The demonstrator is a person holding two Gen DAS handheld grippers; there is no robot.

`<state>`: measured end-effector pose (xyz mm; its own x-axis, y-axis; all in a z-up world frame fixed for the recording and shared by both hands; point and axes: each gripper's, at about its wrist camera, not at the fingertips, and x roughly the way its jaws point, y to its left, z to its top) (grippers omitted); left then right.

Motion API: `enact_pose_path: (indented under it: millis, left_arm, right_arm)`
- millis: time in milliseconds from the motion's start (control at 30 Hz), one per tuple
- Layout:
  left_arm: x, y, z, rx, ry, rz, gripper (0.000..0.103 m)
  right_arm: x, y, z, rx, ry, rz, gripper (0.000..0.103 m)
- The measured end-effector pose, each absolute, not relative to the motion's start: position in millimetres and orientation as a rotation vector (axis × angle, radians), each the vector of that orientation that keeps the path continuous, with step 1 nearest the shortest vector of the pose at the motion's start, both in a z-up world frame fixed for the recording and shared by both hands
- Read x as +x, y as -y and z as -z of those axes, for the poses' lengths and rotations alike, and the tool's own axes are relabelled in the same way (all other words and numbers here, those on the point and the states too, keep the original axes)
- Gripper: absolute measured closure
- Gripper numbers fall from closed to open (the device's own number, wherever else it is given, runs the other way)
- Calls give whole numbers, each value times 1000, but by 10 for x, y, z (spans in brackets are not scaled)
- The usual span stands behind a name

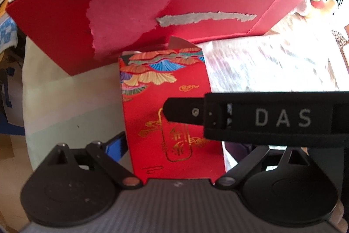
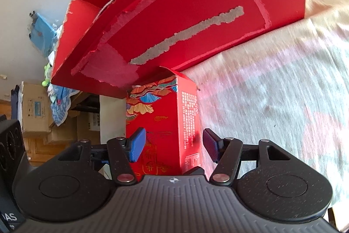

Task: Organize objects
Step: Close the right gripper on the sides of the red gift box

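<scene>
The right gripper [image 2: 172,147] is holding its blue fingers [image 2: 137,144] parted around the small red patterned carton [image 2: 161,115]; being light, thin cardboard, it wants gentle side pressure. I cannot tell the left gripper's [image 1: 170,145] state.

The right tongs [image 2: 172,147] stand open, blue pads [image 2: 137,144] apart at 9 and 3 o'clock. The left tongs [image 1: 174,143] show one blue pad [image 1: 115,144] at 9 o'clock; the right tongs' black finger crosses from 3 o'clock.
</scene>
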<state>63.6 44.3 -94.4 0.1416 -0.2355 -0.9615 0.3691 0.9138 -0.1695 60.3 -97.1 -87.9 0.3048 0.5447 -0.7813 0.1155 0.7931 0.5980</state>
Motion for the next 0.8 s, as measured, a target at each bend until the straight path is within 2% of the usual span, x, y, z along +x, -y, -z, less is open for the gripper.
enact_pose_path:
  millis: [633,800]
  left_arm:
    - [525,-167,946,101,-1377,365,10]
    - [475,-62,947,105,-1378,344,11]
  right_arm:
    - [769,1164,875,539,-1334,-469,42]
    - [796,1264,877,514,-1342,-482,48]
